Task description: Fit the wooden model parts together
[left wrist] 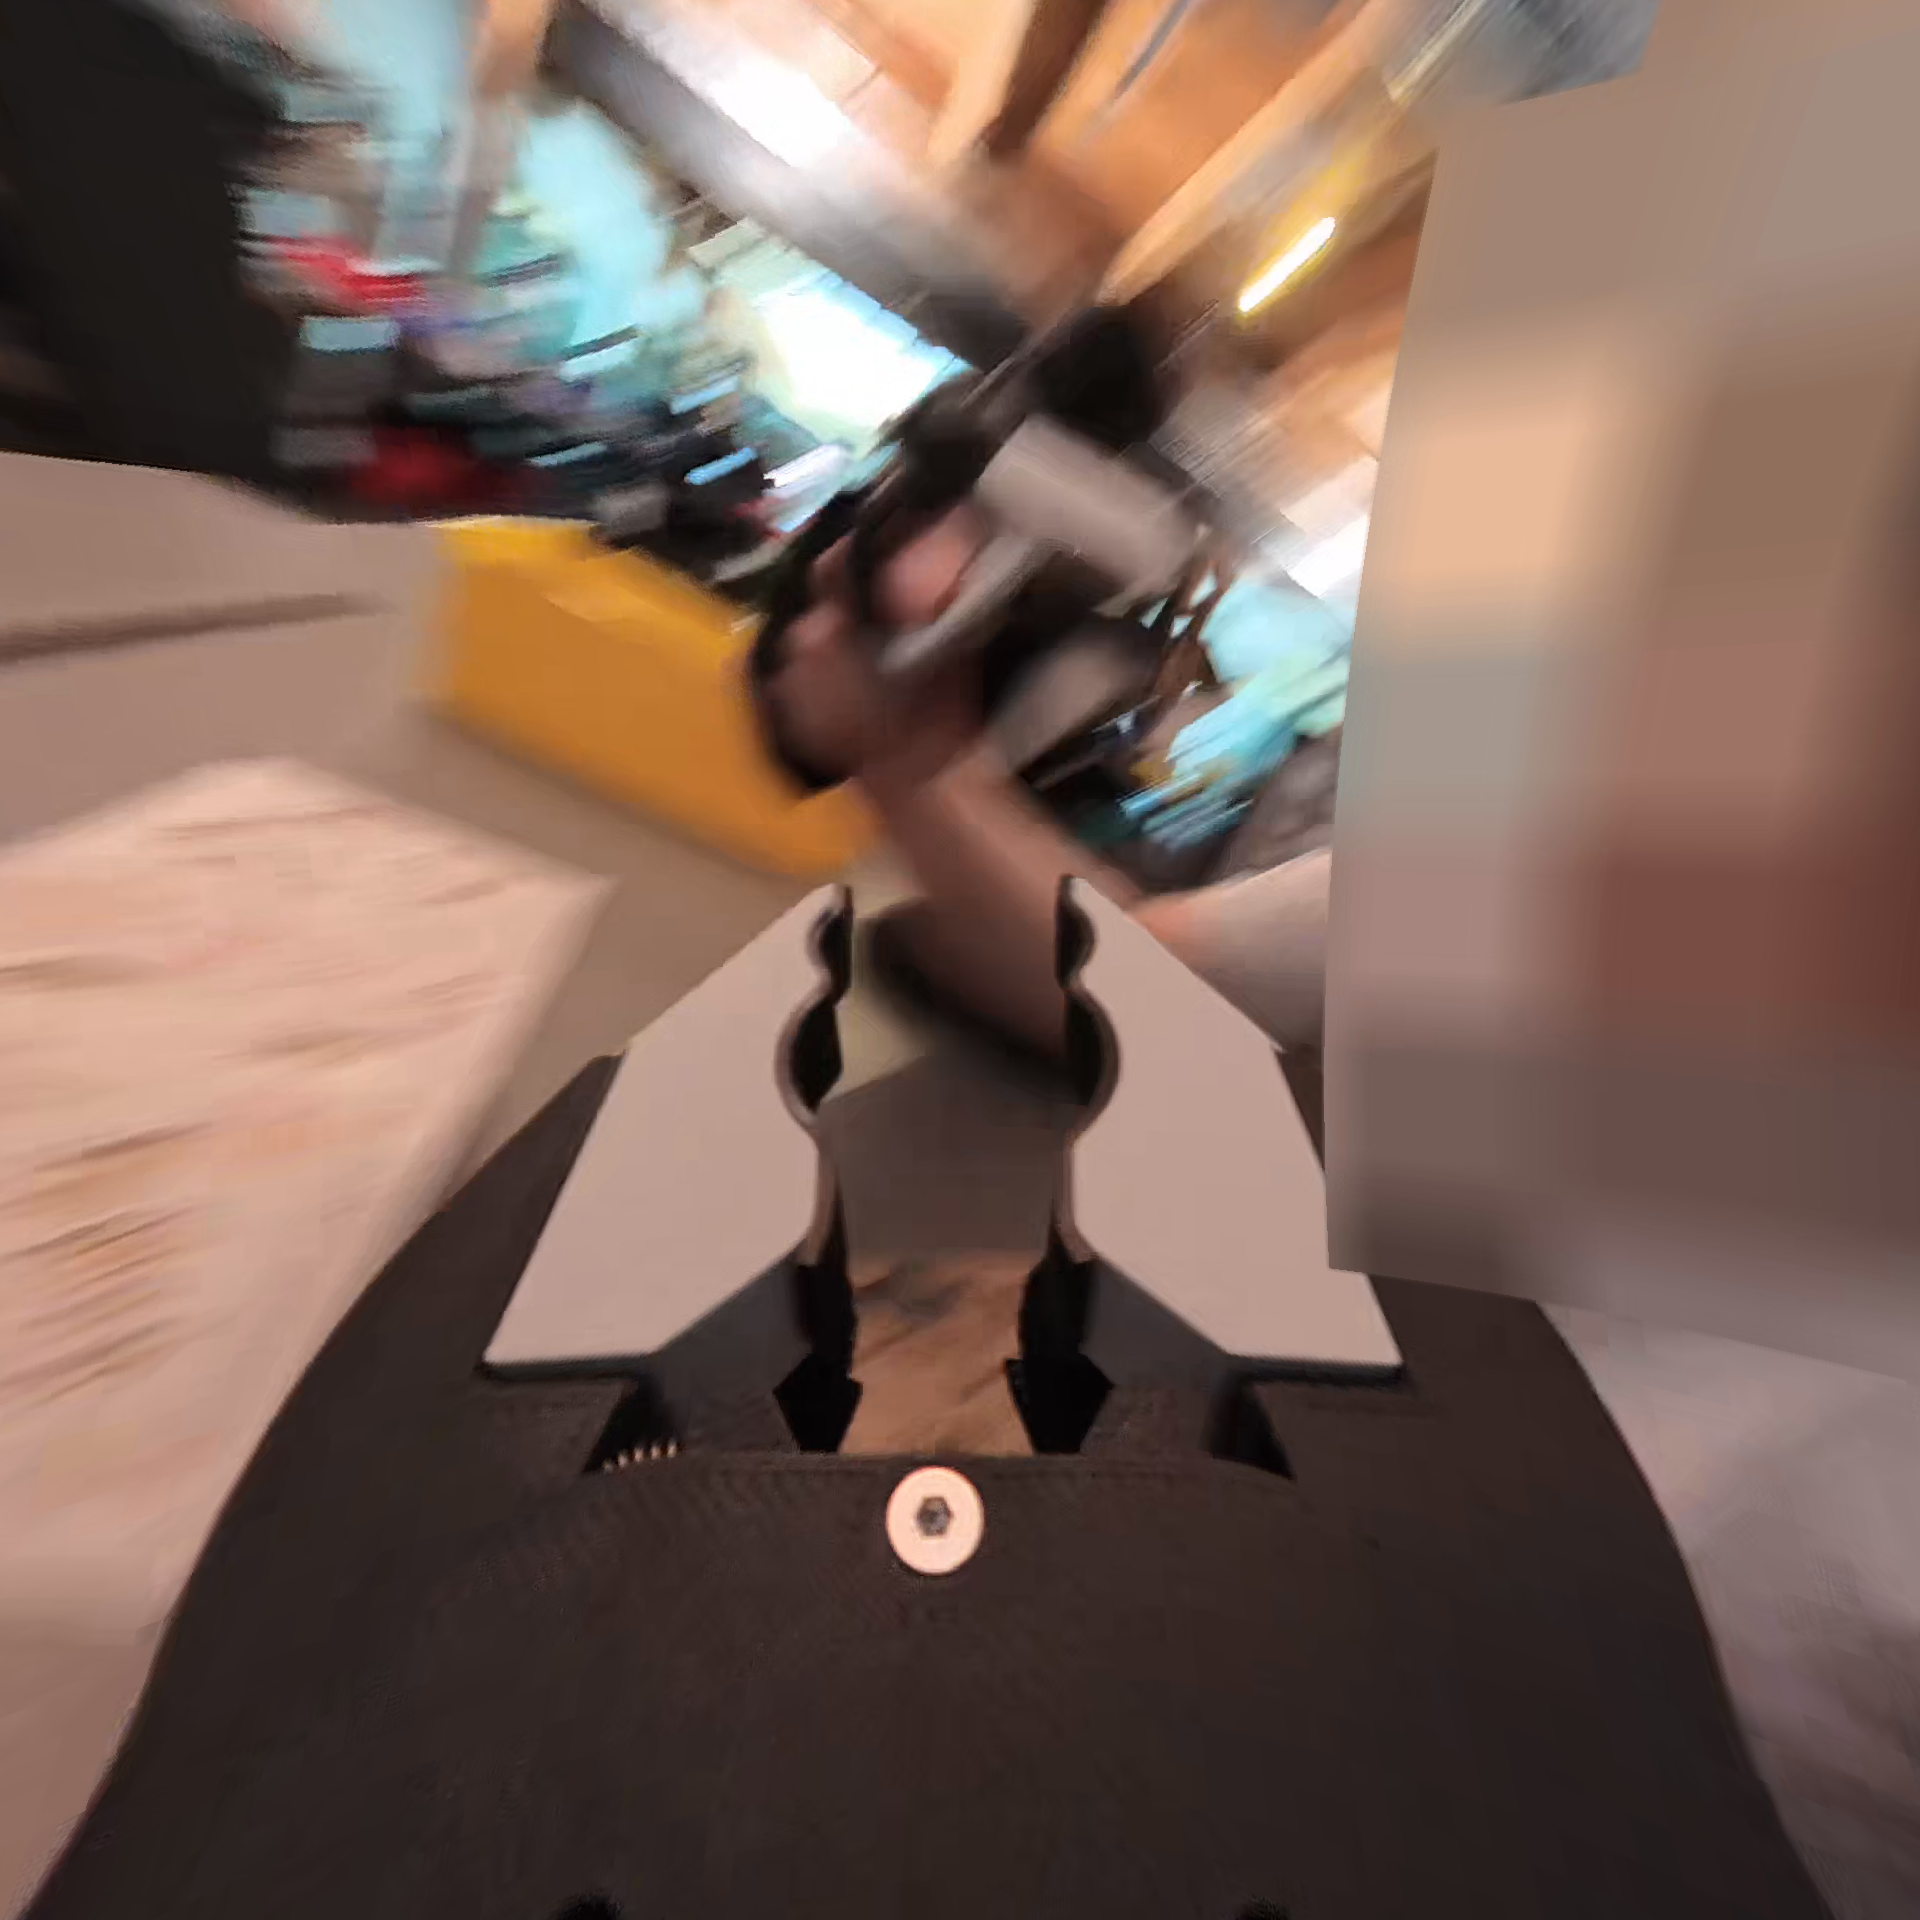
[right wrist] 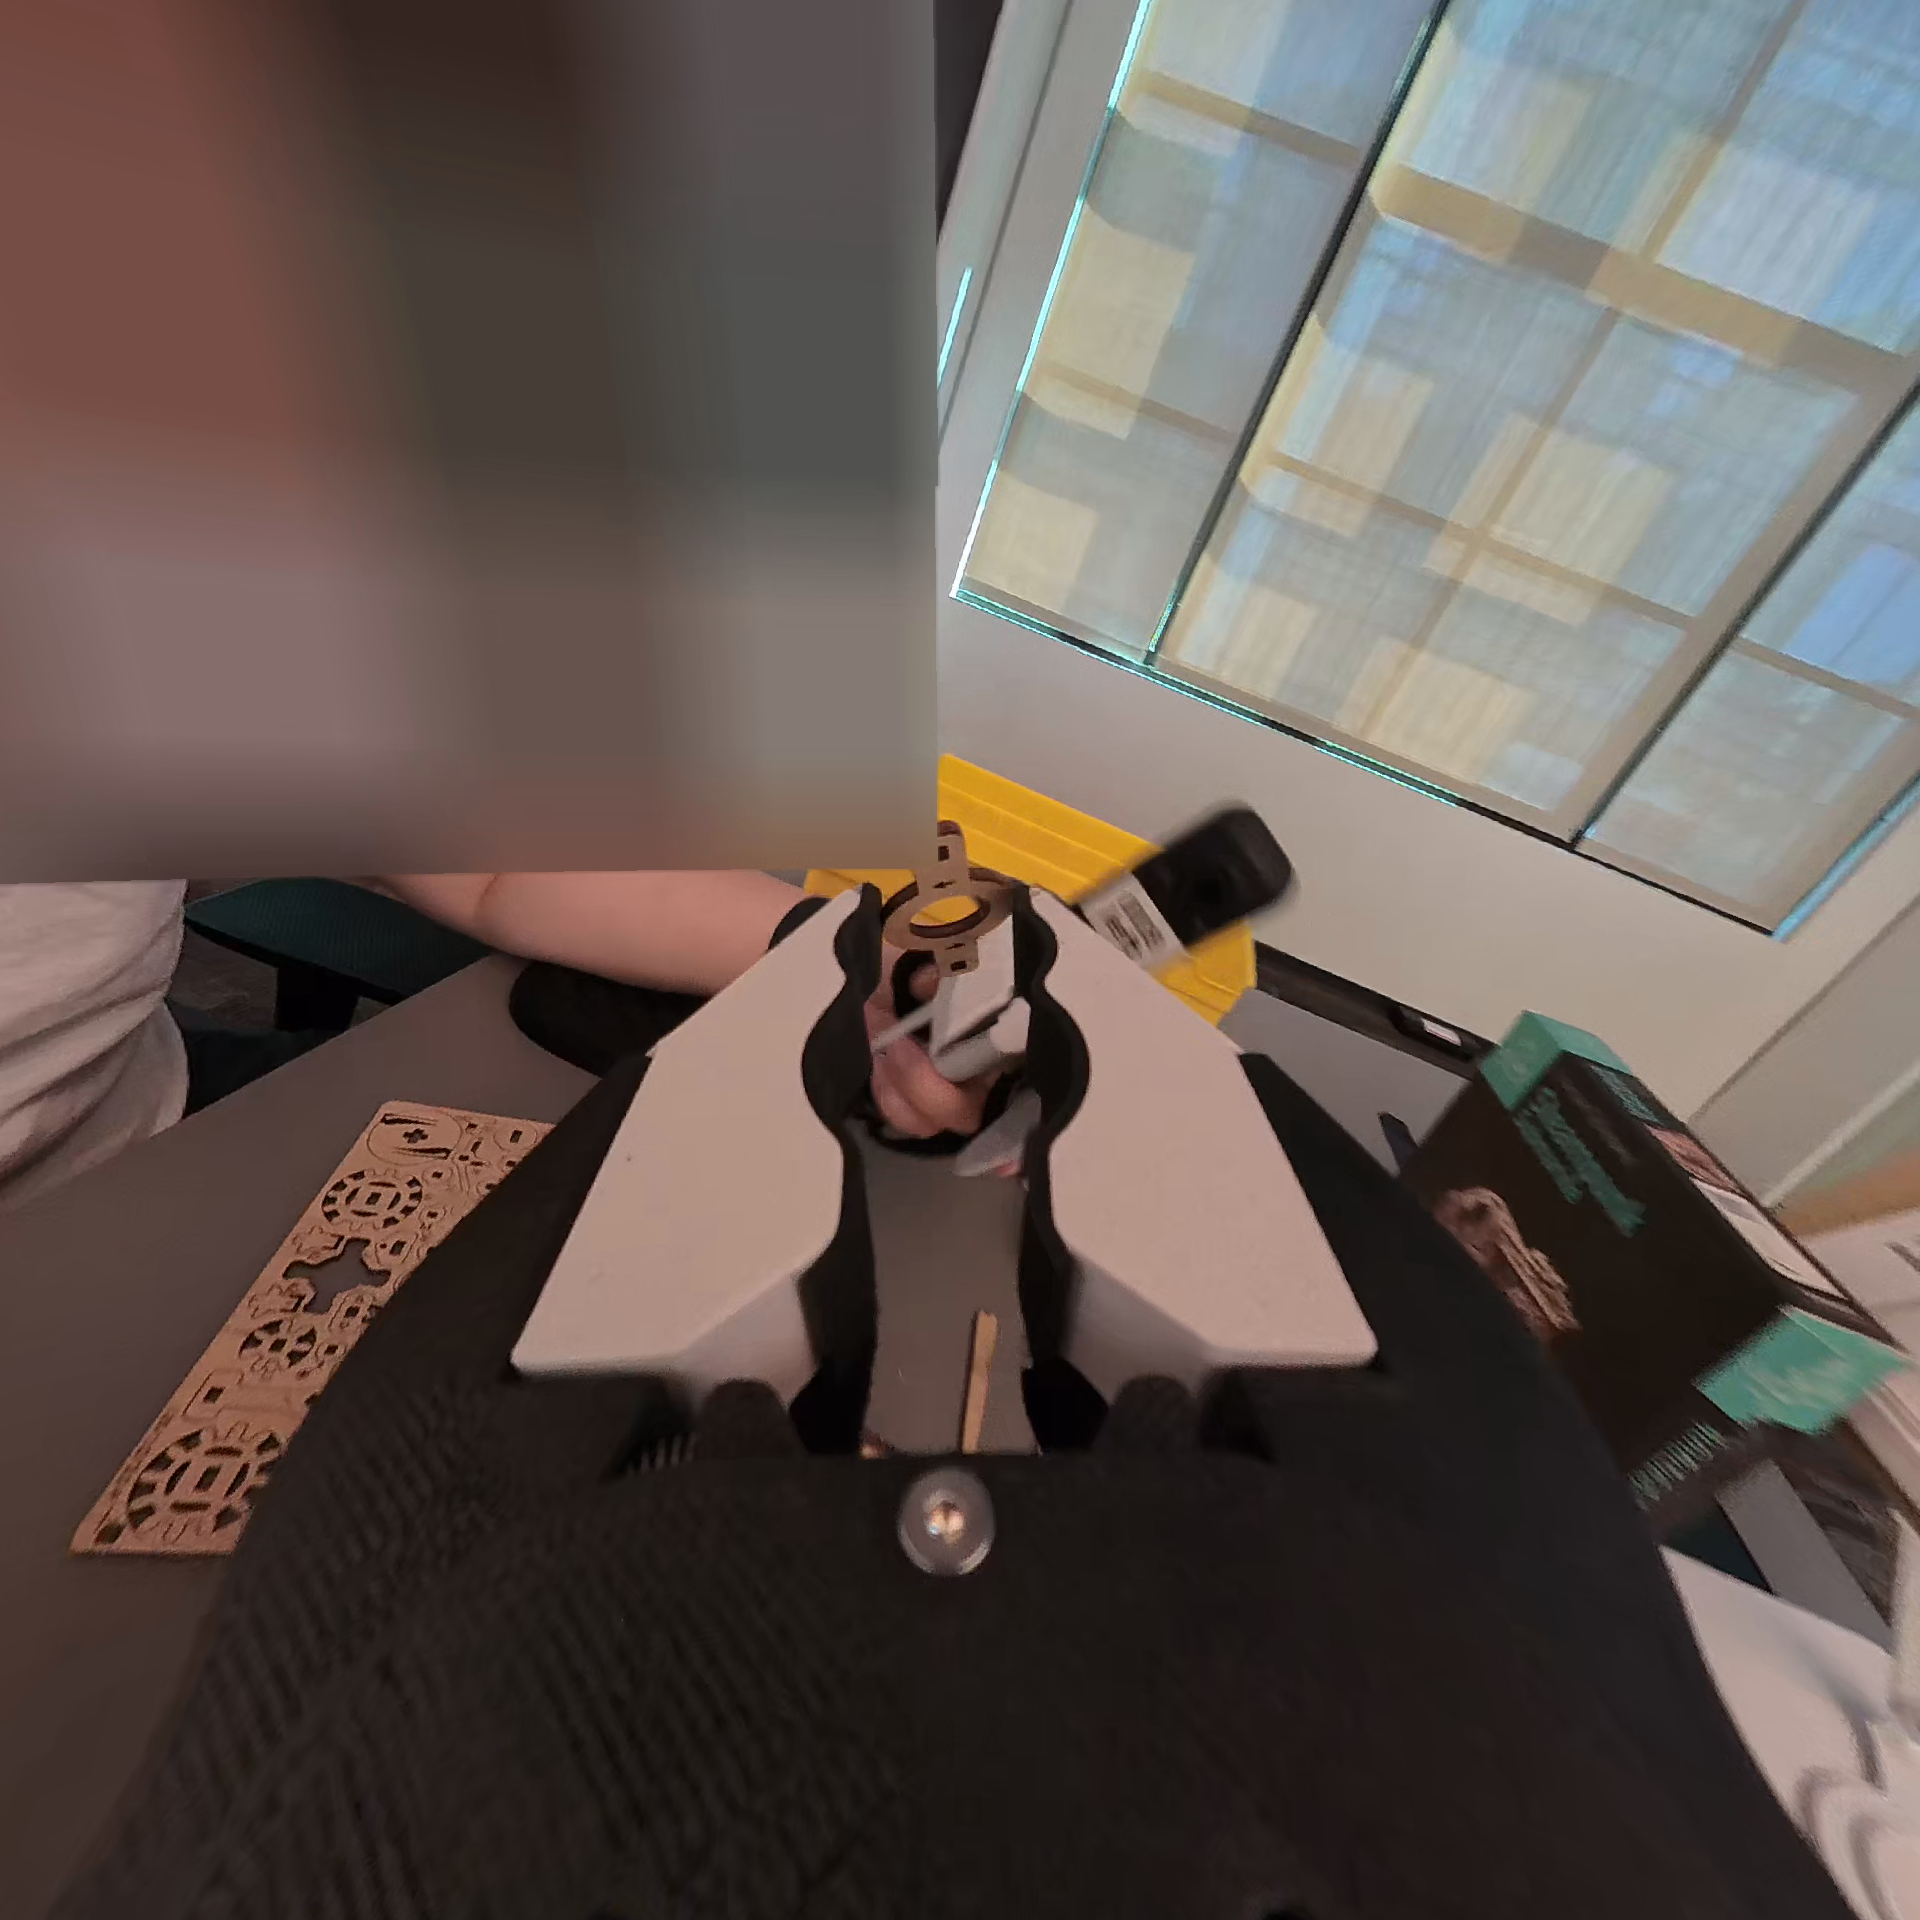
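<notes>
My right gripper [right wrist: 943, 906] is shut on a small wooden ring piece [right wrist: 902, 923] with tabs and holds it up in the air at its fingertips. My left gripper [left wrist: 956, 899] is open with nothing between its tips; its view is blurred by motion. In the right wrist view the left gripper [right wrist: 971, 1023] shows just beyond the ring, held by a hand [right wrist: 914, 1107]. In the left wrist view the right gripper [left wrist: 1039, 499] shows farther off, held by a hand. A laser-cut wooden parts sheet [right wrist: 281, 1330] lies on the grey table [right wrist: 208, 1195].
A yellow box [right wrist: 1039, 821] stands at the back and also shows in the left wrist view [left wrist: 623, 675]. A dark box with teal trim [right wrist: 1621, 1247] lies at the right. A thin wooden stick [right wrist: 982, 1371] lies under my right gripper. A person's forearm [right wrist: 582, 925] rests at the table's far edge.
</notes>
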### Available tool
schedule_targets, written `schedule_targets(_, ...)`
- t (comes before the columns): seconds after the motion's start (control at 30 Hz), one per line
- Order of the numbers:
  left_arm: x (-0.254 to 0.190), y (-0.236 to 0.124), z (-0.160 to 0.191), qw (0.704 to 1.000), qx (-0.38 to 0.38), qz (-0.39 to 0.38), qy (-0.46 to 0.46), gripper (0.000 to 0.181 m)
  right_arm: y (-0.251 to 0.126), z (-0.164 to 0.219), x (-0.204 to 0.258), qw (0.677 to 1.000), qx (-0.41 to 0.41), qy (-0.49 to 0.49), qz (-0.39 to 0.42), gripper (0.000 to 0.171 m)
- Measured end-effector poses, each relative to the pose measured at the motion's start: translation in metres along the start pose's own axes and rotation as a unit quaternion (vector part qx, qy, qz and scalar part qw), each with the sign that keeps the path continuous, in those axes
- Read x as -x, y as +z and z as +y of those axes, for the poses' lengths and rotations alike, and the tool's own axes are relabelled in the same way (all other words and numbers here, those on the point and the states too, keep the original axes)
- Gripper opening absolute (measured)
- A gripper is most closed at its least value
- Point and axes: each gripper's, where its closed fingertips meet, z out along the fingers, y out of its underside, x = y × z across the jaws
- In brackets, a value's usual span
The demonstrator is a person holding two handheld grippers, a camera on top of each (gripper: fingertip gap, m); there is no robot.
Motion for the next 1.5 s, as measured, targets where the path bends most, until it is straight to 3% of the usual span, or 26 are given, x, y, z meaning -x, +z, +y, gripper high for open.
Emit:
schedule_targets(0.1, 0.03, -0.012, 0.03, 0.977, 0.123, -0.128, 0.12, 0.053, -0.014, -0.005, -0.007, 1.0, 0.007, -0.003, 0.016, 0.023)
schedule_targets(0.23, 0.051, -0.016, 0.077, 0.933, 0.264, -0.182, 0.164, 0.06, -0.027, -0.008, -0.013, 0.999, 0.027, -0.015, 0.033, 0.024)
schedule_targets(0.37, 0.069, -0.016, 0.104, 0.904, 0.33, -0.208, 0.177, 0.062, -0.035, -0.014, -0.016, 0.998, 0.027, -0.024, 0.044, 0.024)
schedule_targets(0.57, 0.088, -0.025, 0.117, 0.874, 0.37, -0.241, 0.202, 0.057, -0.041, -0.017, -0.019, 0.998, 0.03, -0.03, 0.055, 0.024)
schedule_targets(0.93, 0.099, -0.025, 0.129, 0.865, 0.388, -0.25, 0.195, 0.025, -0.043, -0.016, -0.02, 0.997, 0.038, -0.031, 0.059, 0.024)
schedule_targets(1.23, 0.098, -0.025, 0.123, 0.874, 0.375, -0.251, 0.178, 0.021, -0.048, -0.011, -0.026, 0.996, 0.045, -0.027, 0.072, 0.024)
schedule_targets(1.5, 0.087, -0.019, 0.089, 0.92, 0.277, -0.244, 0.134, 0.02, -0.052, -0.001, -0.036, 0.993, 0.062, -0.025, 0.096, 0.025)
